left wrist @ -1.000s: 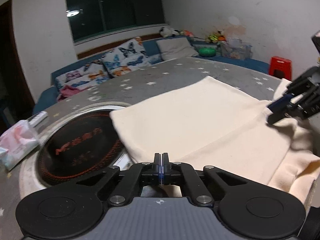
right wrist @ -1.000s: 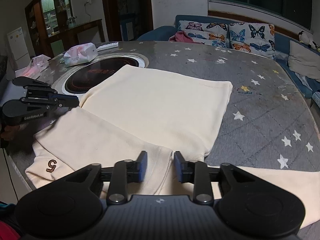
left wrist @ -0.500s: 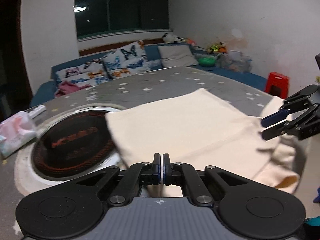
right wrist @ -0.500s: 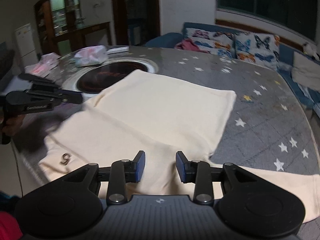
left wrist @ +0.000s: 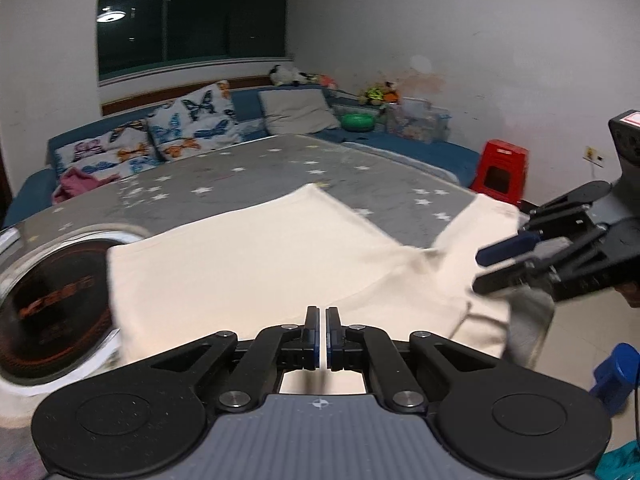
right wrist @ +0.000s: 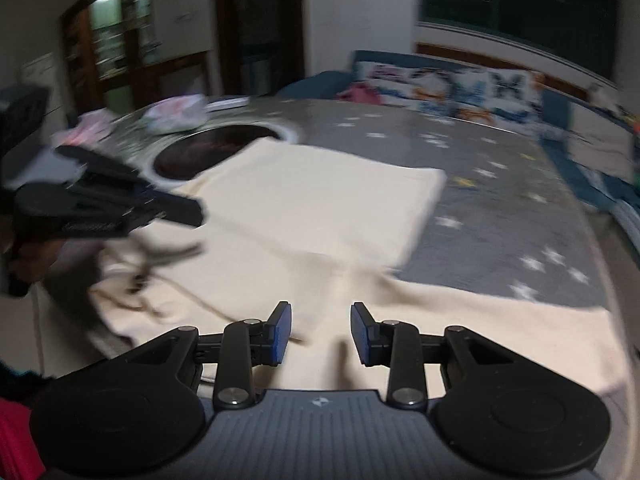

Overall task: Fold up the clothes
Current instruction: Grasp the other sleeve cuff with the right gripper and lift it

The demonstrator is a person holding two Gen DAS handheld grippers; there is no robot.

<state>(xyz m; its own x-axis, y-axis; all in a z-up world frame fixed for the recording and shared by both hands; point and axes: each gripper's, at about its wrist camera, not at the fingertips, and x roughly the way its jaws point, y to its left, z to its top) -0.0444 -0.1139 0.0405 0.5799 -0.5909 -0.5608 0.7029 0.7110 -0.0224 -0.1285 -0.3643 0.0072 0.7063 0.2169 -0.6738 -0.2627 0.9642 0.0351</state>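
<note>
One cream garment [left wrist: 248, 264] is on the grey starred desk [left wrist: 248, 176], its body flat beside the round inset burner [left wrist: 52, 300], a sleeve along the near edge and the rest bunched over that edge. Judging progress: partly folded at best, sleeves and body left. Left gripper [left wrist: 323, 334] is closed; whether on cloth, can't tell. Right gripper [right wrist: 320, 334] is apart, empty, over the garment. Count: one garment, two grippers.

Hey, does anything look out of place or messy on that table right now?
Yes. The cream garment lies partly over the round dark cooktop set in the table, and its near end is rumpled, hanging off the table edge.
</note>
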